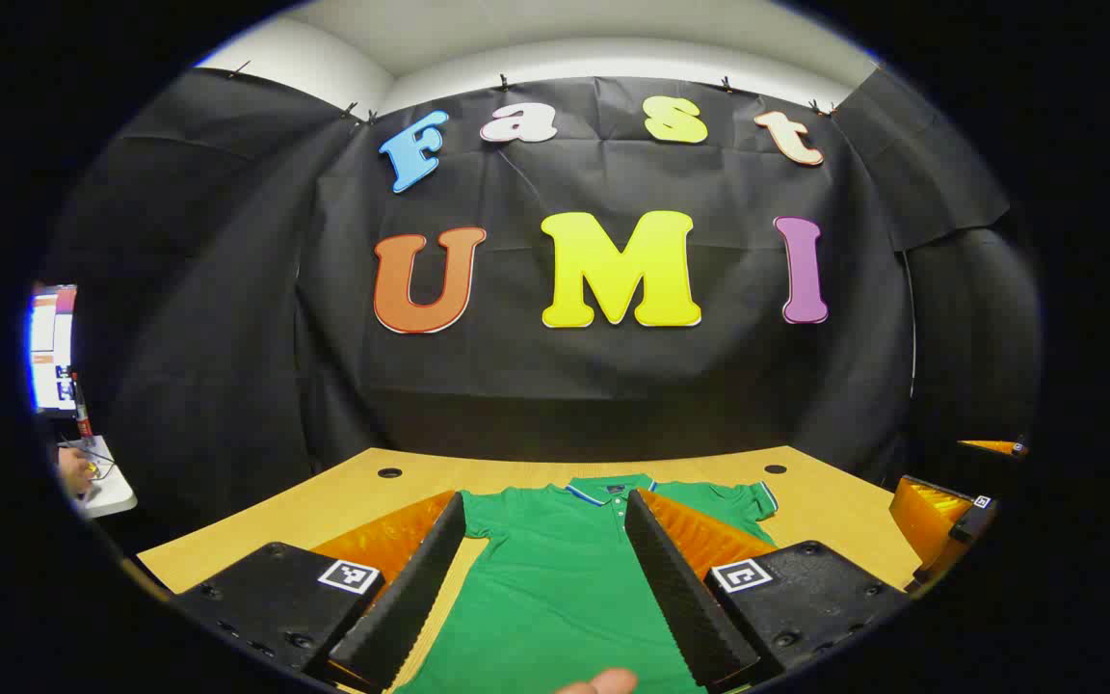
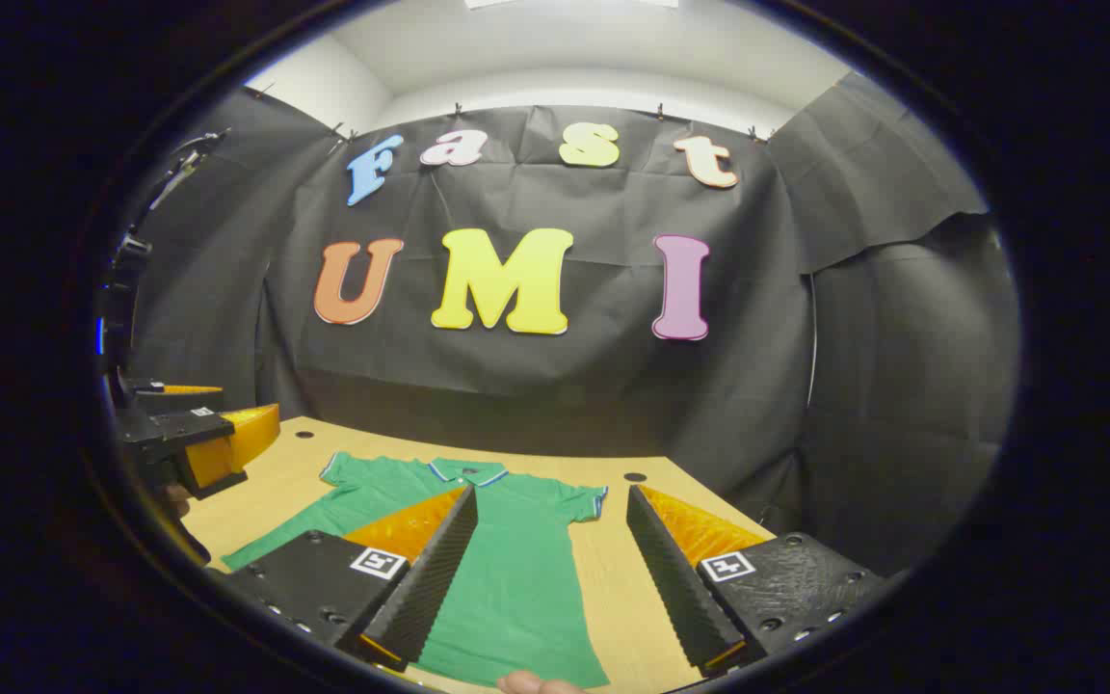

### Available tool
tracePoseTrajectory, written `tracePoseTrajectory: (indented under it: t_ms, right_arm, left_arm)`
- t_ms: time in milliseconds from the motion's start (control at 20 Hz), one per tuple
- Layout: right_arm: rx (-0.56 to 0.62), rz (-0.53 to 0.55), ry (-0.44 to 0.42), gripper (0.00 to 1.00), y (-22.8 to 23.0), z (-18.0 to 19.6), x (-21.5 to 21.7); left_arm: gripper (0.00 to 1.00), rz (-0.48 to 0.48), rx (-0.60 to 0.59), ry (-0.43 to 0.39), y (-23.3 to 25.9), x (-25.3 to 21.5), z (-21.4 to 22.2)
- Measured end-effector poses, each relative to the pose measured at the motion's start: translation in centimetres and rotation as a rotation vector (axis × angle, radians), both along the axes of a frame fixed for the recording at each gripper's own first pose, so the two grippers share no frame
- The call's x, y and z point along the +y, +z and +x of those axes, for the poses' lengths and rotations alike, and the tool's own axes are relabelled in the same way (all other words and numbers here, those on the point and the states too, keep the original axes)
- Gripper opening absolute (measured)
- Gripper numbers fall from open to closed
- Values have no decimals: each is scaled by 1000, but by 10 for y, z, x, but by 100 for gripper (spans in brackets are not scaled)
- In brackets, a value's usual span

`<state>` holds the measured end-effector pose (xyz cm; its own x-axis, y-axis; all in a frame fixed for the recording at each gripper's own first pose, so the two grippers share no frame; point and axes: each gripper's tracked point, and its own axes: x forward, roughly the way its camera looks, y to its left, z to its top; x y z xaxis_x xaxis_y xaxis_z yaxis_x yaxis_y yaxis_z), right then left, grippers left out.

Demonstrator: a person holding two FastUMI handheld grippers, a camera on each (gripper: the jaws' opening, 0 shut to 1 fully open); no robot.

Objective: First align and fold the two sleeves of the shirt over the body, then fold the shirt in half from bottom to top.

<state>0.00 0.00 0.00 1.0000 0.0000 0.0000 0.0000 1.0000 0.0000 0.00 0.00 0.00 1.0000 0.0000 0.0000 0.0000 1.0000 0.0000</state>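
Left gripper (image 1: 545, 578): we see its jaws spread wide, nothing between the fingers but air, with the green short-sleeved polo shirt (image 1: 555, 588) lying flat on the table below them. The ridged inner faces of the two fingers (image 1: 415, 598) frame the shirt's body; neither one touches the cloth as far as we can tell.

Right gripper (image 2: 555, 578): its jaws are likewise released, gaping, grasping nothing. Through the gap we see the right-hand part of the shirt (image 2: 516, 569) and a strip of bare light wooden tabletop (image 2: 632, 617) beside it.

The shirt lies spread out on the tabletop, collar toward the back wall, hem toward us. The collar and sleeve cuffs carry a thin pale and blue trim. In the right gripper view both short sleeves lie out to the sides, unfolded, the nearer-left one (image 2: 353, 472) close to the far table edge.

At the bottom edge of the left gripper view we note a fingertip (image 1: 598, 682) over the hem.

Farther out, in the right gripper view, the left gripper (image 2: 198, 439) hangs off to the left above the table edge. In the left gripper view, the right gripper (image 1: 940, 525) shows at the right margin. Two small dark round holes (image 1: 389, 472) sit in the tabletop near the back. Behind stands the black cloth wall (image 1: 613, 366).
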Motion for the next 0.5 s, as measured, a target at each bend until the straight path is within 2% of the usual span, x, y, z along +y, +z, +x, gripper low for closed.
tracePoseTrajectory:
  t_ms: [500]
  right_arm:
    - [2, -2, 26, 95, -6, 2, -1]
  left_arm:
    - [100, 13, 13, 1, -2, -2, -4]
